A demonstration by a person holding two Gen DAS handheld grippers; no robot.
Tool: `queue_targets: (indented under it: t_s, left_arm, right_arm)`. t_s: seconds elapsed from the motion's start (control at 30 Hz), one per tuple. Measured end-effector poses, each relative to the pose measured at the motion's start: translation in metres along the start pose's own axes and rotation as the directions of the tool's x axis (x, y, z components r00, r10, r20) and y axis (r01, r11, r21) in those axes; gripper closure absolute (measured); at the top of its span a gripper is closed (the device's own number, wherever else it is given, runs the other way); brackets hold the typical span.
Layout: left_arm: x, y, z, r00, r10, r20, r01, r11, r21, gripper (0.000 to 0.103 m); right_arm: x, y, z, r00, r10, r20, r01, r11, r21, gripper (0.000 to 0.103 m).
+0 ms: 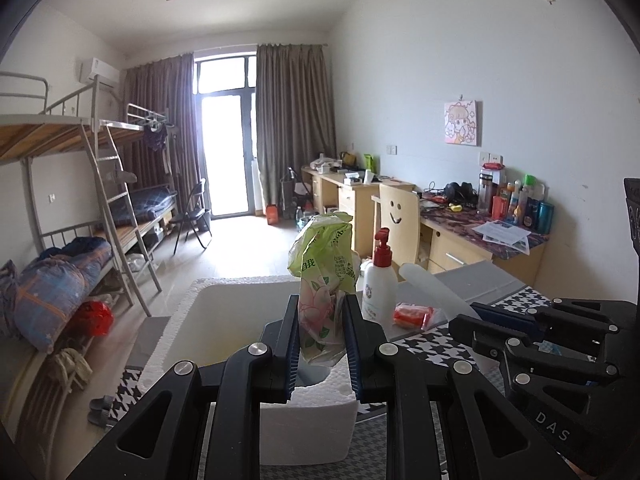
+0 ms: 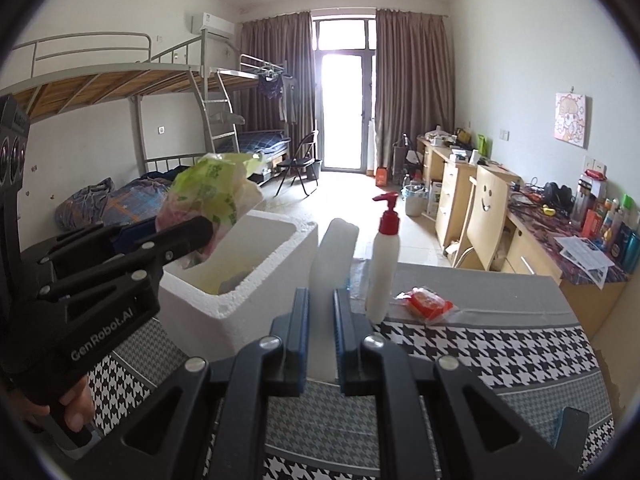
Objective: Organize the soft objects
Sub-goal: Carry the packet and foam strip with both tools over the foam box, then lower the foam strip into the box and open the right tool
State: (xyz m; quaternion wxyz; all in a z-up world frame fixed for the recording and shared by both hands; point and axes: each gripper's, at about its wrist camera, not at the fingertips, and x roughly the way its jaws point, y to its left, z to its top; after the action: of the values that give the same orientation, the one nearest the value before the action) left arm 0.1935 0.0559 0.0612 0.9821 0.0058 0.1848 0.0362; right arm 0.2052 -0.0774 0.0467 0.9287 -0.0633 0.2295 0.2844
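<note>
My left gripper [image 1: 322, 344] is shut on a green and pink floral tissue pack [image 1: 322, 280] and holds it above the open white foam box [image 1: 192, 312]. The same pack [image 2: 208, 196] and box [image 2: 256, 280] show at the left in the right wrist view, with the left gripper [image 2: 200, 236] over the box's near rim. My right gripper [image 2: 321, 336] is shut on a white translucent soft pad [image 2: 332, 256] held upright beside the box. That pad [image 1: 432, 288] and the right gripper [image 1: 472, 320] show at the right in the left wrist view.
A white pump bottle with a red top [image 2: 384, 256] and a red packet in clear wrap [image 2: 428, 302] sit on the houndstooth tablecloth [image 2: 500, 352]. A chair with a smiley face [image 2: 486, 216] and cluttered desks stand right. Bunk beds [image 2: 120, 80] stand left.
</note>
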Motion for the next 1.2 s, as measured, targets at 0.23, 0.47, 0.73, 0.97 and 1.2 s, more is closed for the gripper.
queue_targets:
  t_s: [0.23,0.47,0.73,0.97,1.2]
  left_arm:
    - [0.001,0.009,0.002,1.0,0.024,0.001,-0.024,1.0,-0.016,0.081]
    - [-0.001,0.025,0.001,0.998,0.064,0.0,-0.063,0.997,-0.036,0.081]
    - [-0.005,0.039,-0.001,0.995,0.1,0.002,-0.1,0.993,-0.065,0.082]
    - [-0.005,0.049,-0.001,0.99,0.14,0.0,-0.139,0.987,-0.084,0.081]
    - [-0.005,0.058,-0.005,0.984,0.176,-0.009,-0.176,0.979,-0.103,0.081]
  right_arm:
    - [0.005,0.011,0.006,1.0,0.009,0.0,-0.009,0.999,-0.037,0.089]
    - [0.014,0.02,0.009,0.999,0.032,-0.013,-0.032,0.997,-0.067,0.089]
    - [0.022,0.034,0.017,0.998,0.06,-0.016,-0.061,0.993,-0.102,0.089]
    - [0.029,0.041,0.026,0.997,0.077,-0.012,-0.078,0.99,-0.118,0.088]
    - [0.043,0.048,0.031,0.994,0.102,-0.033,-0.105,0.987,-0.124,0.089]
